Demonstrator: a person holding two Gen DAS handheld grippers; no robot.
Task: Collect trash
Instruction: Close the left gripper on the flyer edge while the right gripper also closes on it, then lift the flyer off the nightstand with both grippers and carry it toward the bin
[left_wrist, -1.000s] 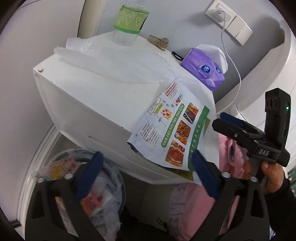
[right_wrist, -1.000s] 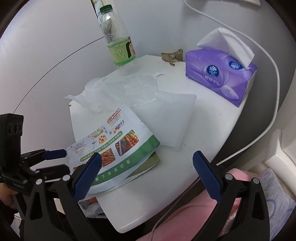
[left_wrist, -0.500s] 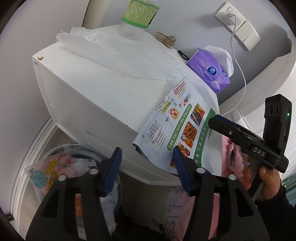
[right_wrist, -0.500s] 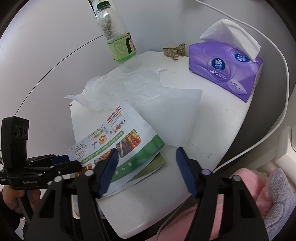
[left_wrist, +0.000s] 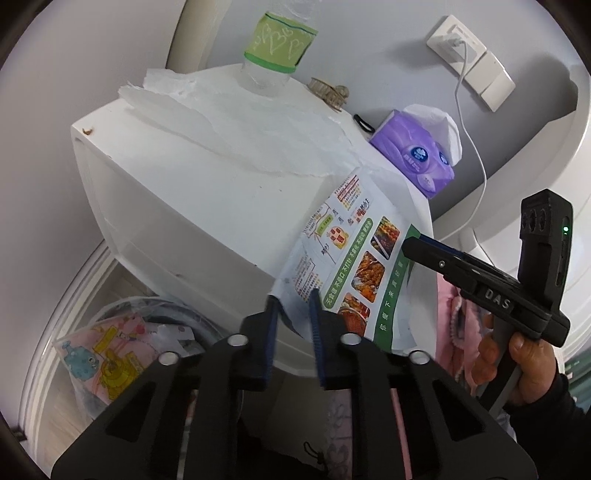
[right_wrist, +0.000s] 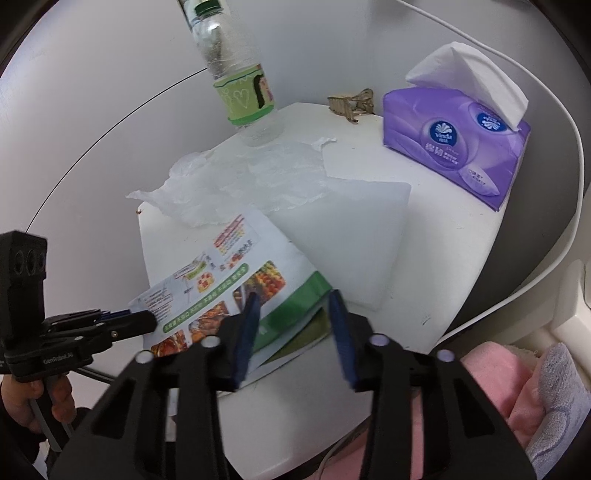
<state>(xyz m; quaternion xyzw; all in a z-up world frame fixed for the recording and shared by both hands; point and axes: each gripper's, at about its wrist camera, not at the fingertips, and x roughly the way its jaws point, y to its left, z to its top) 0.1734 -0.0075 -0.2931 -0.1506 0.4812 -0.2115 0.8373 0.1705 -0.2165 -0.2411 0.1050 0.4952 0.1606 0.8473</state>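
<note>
While both claws close | left claw (left_wrist: 291, 314) pinching glossy flyer (left_wrist: 343, 258) corner | right claw (right_wrist: 291, 314) half-spread over it

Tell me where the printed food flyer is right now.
The flyer lies at the near left corner of the white table, overhanging its edge, just in front of the crumpled plastic wrap; in the left wrist view it hangs above the trash bin.
</note>
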